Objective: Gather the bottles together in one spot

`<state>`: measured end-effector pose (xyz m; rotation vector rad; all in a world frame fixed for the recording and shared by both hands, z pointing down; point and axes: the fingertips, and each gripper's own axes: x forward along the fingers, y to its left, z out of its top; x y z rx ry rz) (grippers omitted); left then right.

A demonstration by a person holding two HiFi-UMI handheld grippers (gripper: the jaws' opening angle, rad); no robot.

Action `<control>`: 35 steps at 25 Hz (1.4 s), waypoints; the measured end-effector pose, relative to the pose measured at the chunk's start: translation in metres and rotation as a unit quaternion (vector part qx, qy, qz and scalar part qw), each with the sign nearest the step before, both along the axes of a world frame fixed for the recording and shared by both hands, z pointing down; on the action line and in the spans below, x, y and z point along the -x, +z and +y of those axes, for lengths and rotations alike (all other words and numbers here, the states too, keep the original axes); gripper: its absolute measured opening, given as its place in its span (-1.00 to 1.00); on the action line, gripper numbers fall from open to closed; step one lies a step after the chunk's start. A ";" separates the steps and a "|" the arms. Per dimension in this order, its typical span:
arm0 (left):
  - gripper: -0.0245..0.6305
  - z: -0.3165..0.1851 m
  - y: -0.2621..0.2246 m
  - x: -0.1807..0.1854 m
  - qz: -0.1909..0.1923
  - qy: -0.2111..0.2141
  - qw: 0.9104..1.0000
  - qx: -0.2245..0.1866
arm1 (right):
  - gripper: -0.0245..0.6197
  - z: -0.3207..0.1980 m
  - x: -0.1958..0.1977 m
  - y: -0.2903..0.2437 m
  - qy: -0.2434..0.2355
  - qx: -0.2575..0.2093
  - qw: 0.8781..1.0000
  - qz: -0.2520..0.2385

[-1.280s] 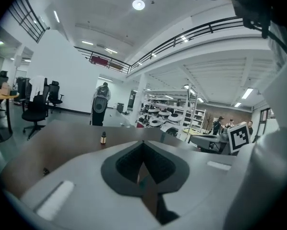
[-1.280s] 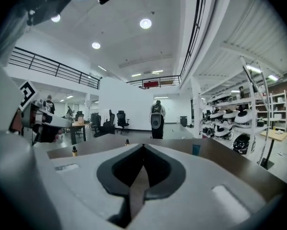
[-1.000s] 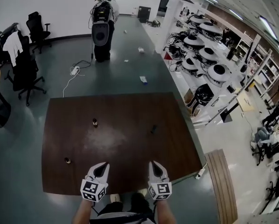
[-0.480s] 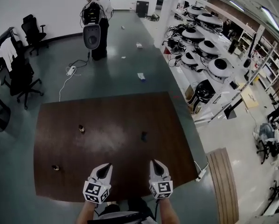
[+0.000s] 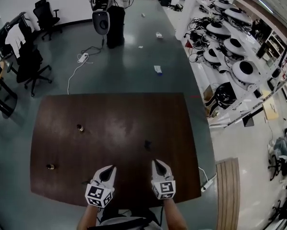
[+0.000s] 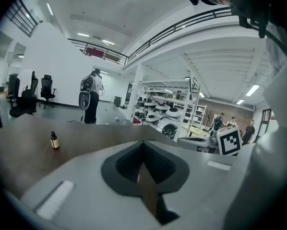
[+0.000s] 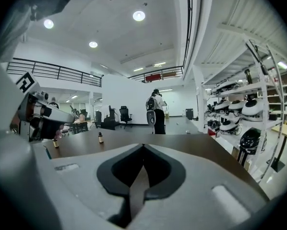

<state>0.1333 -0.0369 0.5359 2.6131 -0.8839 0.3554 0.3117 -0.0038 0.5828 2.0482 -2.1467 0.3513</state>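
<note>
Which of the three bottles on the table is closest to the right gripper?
The dark bottle just ahead of the right gripper. The near-left bottle and the far-left bottle both stand well off to the left.

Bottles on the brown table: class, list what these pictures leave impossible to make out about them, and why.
- Dark thing, head view: too small and dark to tell whether it is a bottle, or upright.
- Far bottle and left bottle, head view: too small for labels or contents.
- Gripper views: the dark thing does not show at all.
</note>
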 end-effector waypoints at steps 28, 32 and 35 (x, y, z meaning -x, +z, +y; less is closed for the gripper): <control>-0.93 -0.011 0.035 -0.005 -0.034 -0.065 0.996 0.049 | -0.25 -0.092 -0.022 0.092 -0.066 0.050 0.996 -0.011; -0.93 -0.011 0.036 -0.001 -0.038 -0.068 0.996 0.051 | -0.25 -0.100 -0.019 0.096 -0.075 0.049 0.996 -0.006; -0.93 -0.010 0.038 0.000 -0.039 -0.072 0.995 0.053 | -0.34 -0.102 -0.021 0.099 -0.076 0.048 0.996 0.002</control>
